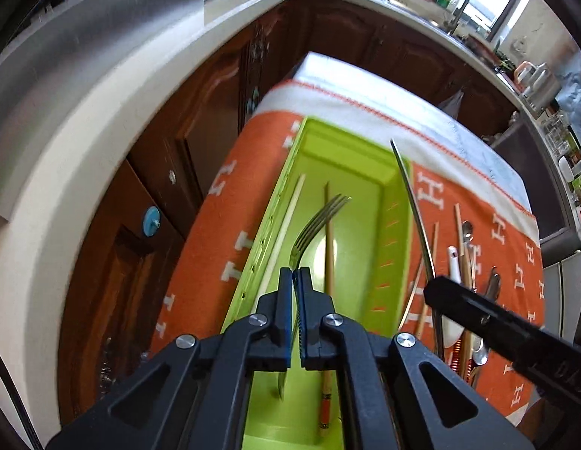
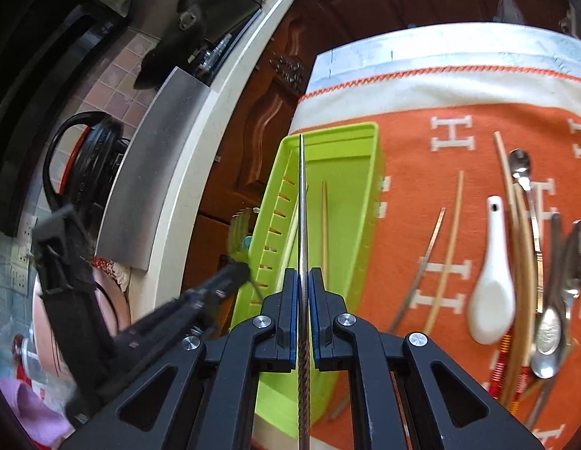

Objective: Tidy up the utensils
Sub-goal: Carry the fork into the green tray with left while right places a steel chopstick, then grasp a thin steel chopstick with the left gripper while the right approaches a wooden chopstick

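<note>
The orange cloth [image 2: 459,138] covered the table and carried everything. The green tray [image 1: 397,225] sat on its left part, long side running away from the cameras.

Done so far, judging by the layout: only two loose pieces lay flat in the tray, a white chopstick [image 1: 286,232] along the left wall and a wooden chopstick [image 1: 329,247] near the middle.

In transit: two more.
- Left gripper [image 1: 295,273] was clenched on a fork [image 1: 316,225], tines pointing forward, held above the tray floor between the two chopsticks. Whether it touched the floor, I couldn't tell.
- Right gripper [image 2: 301,273] was clamped on a metal chopstick [image 2: 301,202], a thin twisted-handle rod. In the right wrist view it lined up over the tray; in the left wrist view it hung over the tray's right wall. Looked like it wasn't inside yet.

Left to do: most of the job. The pile [image 2: 530,281] lay on the cloth to the right of the tray, well apart from it:
- white soup spoon [image 2: 491,292]
- several metal spoons, one small spoon [image 2: 520,167] at the far end
- bamboo chopsticks [image 2: 449,247], plus some with red-wrapped handles
- another metal chopstick, curved by the lens

The pile overlapped heavily, so an exact count wasn't possible.

Estimate: roughly a quarter done once both held pieces are dropped.
</note>
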